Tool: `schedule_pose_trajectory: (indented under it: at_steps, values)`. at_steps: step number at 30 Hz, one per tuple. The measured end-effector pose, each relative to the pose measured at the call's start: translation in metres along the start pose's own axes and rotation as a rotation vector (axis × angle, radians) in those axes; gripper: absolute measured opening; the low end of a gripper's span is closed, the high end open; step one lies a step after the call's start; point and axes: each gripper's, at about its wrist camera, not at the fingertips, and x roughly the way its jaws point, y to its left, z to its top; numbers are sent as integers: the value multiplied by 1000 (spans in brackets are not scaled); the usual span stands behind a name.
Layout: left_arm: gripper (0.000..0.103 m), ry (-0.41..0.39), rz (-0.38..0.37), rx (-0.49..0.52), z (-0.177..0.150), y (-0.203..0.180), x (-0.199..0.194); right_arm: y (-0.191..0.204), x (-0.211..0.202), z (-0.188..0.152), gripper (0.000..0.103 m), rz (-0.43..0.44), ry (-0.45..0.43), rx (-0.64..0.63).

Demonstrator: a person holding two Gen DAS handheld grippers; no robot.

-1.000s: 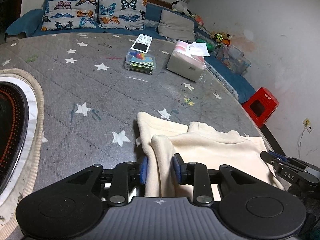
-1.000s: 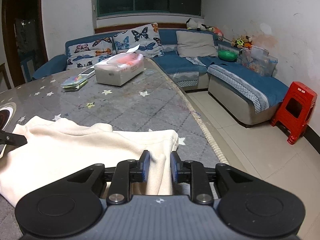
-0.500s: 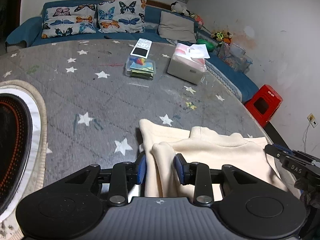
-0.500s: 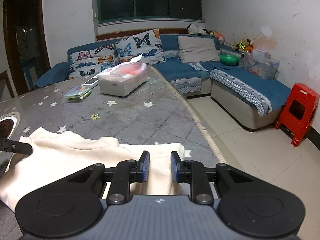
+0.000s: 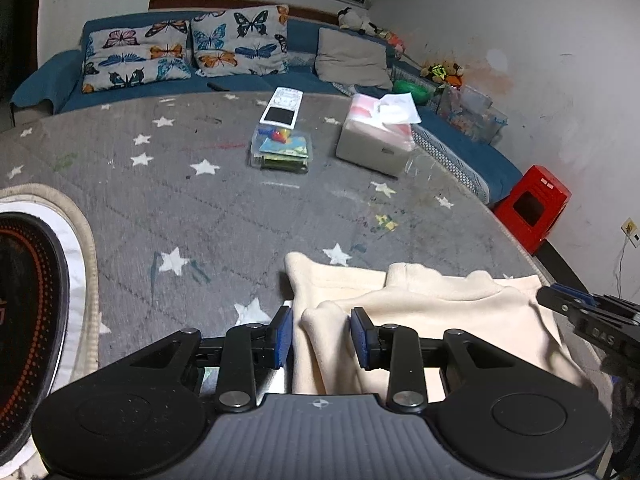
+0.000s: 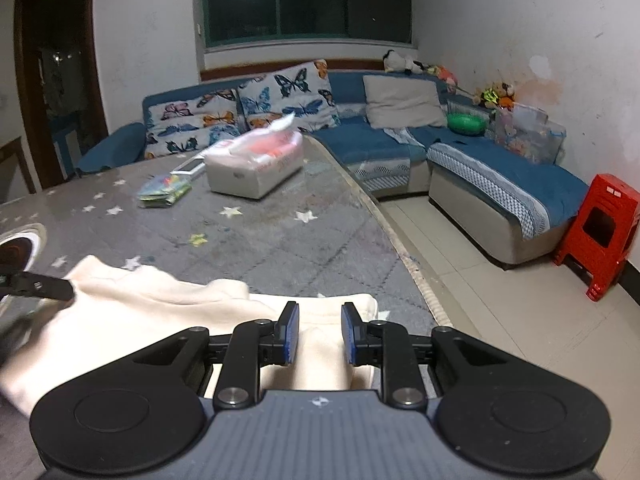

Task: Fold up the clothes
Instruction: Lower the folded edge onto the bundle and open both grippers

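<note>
A cream garment (image 5: 440,308) lies partly folded on the near right part of the grey star-print table (image 5: 200,208). My left gripper (image 5: 321,334) is shut on a bunched fold at the garment's left edge, the cloth filling the gap between the blue pads. The right gripper (image 6: 320,334) is shut on the garment's (image 6: 160,304) right corner, close to the table's edge. Each gripper shows in the other's view: the right one (image 5: 580,312) at the far right, the left one (image 6: 40,286) at the far left.
Farther back on the table are a tissue box (image 5: 376,140), a clear box of coloured items (image 5: 282,152) and a white remote (image 5: 282,108). A black round hob (image 5: 24,320) sits at the left. Beyond the table's right edge are a blue sofa (image 6: 500,176) and a red stool (image 6: 600,232).
Both views have tipped up a little, so the table and garment sit lower in frame. The left pads stand slightly wider on the fold. Both grippers keep their hold.
</note>
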Motion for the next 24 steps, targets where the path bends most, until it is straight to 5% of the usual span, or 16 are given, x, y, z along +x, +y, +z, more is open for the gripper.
schedule_pose_trajectory:
  at_steps: [13, 24]
  values:
    - [35, -78, -69, 40, -22, -17, -41, 22, -54, -33, 21, 80, -22, -28]
    - [35, -7, -103, 67, -47, -25, -29, 17, -52, -58, 21, 58, -8, -4]
